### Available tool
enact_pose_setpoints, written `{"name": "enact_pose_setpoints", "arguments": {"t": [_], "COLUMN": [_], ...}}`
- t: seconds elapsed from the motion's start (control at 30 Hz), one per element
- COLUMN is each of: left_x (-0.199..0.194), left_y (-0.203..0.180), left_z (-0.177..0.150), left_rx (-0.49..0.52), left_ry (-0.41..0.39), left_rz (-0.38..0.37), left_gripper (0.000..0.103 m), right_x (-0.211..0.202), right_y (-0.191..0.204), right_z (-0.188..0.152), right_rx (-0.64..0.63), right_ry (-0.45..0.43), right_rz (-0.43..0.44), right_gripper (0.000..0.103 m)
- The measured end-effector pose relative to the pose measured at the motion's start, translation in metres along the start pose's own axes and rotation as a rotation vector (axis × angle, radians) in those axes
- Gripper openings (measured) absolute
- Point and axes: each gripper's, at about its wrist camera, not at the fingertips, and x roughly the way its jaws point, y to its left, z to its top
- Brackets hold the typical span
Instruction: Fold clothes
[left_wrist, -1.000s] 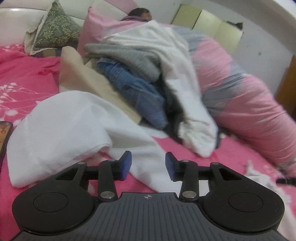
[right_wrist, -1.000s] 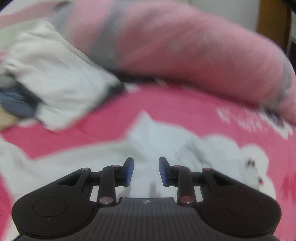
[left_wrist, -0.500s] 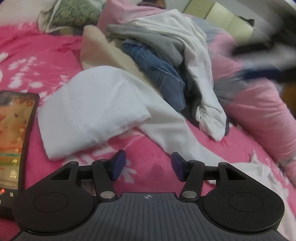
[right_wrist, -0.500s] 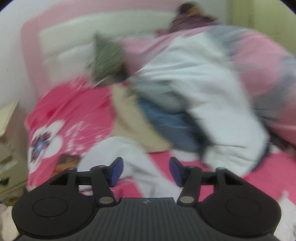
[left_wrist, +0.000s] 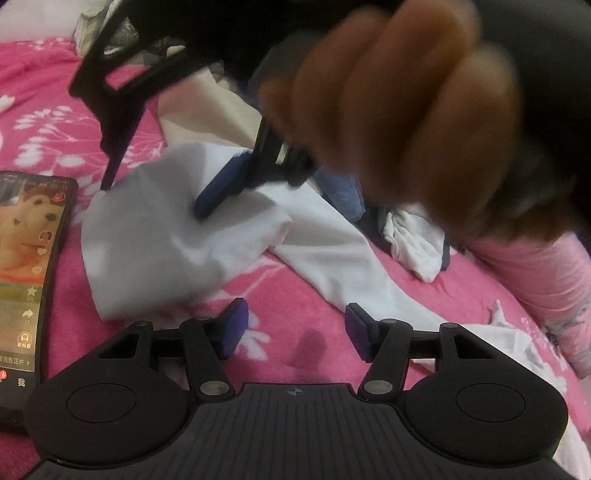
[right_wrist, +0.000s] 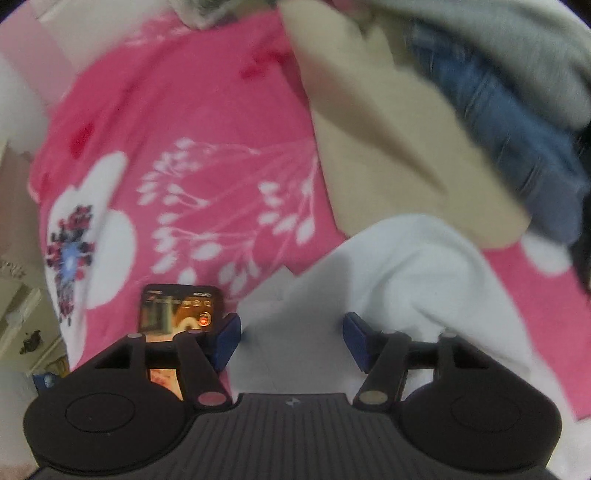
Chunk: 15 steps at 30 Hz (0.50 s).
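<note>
The white garment (left_wrist: 177, 243) lies bunched on the bed (left_wrist: 295, 295) with the wide-open right tool (right_wrist: 291, 341) over it, the left tool (left_wrist: 295, 328) equally wide, so a shallow pinch risks dragging cloth onto the phone (left_wrist: 29, 266) at nine o'clock.

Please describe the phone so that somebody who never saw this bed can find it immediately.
On the pink floral bedspread, look beside the white garment, on its left in the left wrist view. There lies the phone, flat, its screen lit. It is the only hard, dark-framed, glowing thing; everything near it is soft cloth.
</note>
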Motion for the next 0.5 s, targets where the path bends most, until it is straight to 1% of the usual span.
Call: {"name": "enact_pose_setpoints", "arguments": {"t": [0.03,0.07,0.1,0.13,0.17,0.2,0.23,0.37,0.5], "left_x": [0.000,-0.001,-0.001,-0.001,-0.002,-0.002,-0.004,-0.010,-0.016], "left_y": [0.000,-0.001,-0.001,-0.002,-0.002,-0.002,-0.003,-0.006,-0.009], "left_z": [0.000,0.000,-0.001,-0.001,-0.001,-0.001,-0.001,-0.002,-0.003], "left_rx": [0.002,0.004,0.005,0.007,0.008,0.008,0.009,0.022,0.033], "left_ry": [0.000,-0.001,-0.001,-0.002,-0.003,-0.004,-0.008,-0.035,-0.057], "left_rz": [0.001,0.002,0.003,0.004,0.005,0.006,0.007,0.008,-0.013], "left_gripper": [0.058,0.058,0.058,0.058,0.058,0.058,0.058,0.059,0.059], "right_x": [0.005,0.009,0.014,0.015,0.011,0.006,0.000,-0.048,-0.127], "right_y": [-0.003,-0.006,-0.009,-0.012,-0.015,-0.019,-0.022,-0.039,-0.072], "right_z": [-0.001,-0.001,-0.002,-0.002,-0.004,-0.005,-0.007,-0.019,-0.042], "right_rx": [0.015,0.030,0.046,0.056,0.057,0.059,0.061,0.078,0.162], "right_ry": [0.006,0.011,0.017,0.018,0.009,-0.006,-0.024,-0.173,-0.408], "right_rz": [0.006,0.012,0.018,0.023,0.027,0.037,0.047,0.119,0.186], "right_gripper": [0.055,0.044,0.037,0.022,0.011,0.007,0.003,0.002,0.002]}}
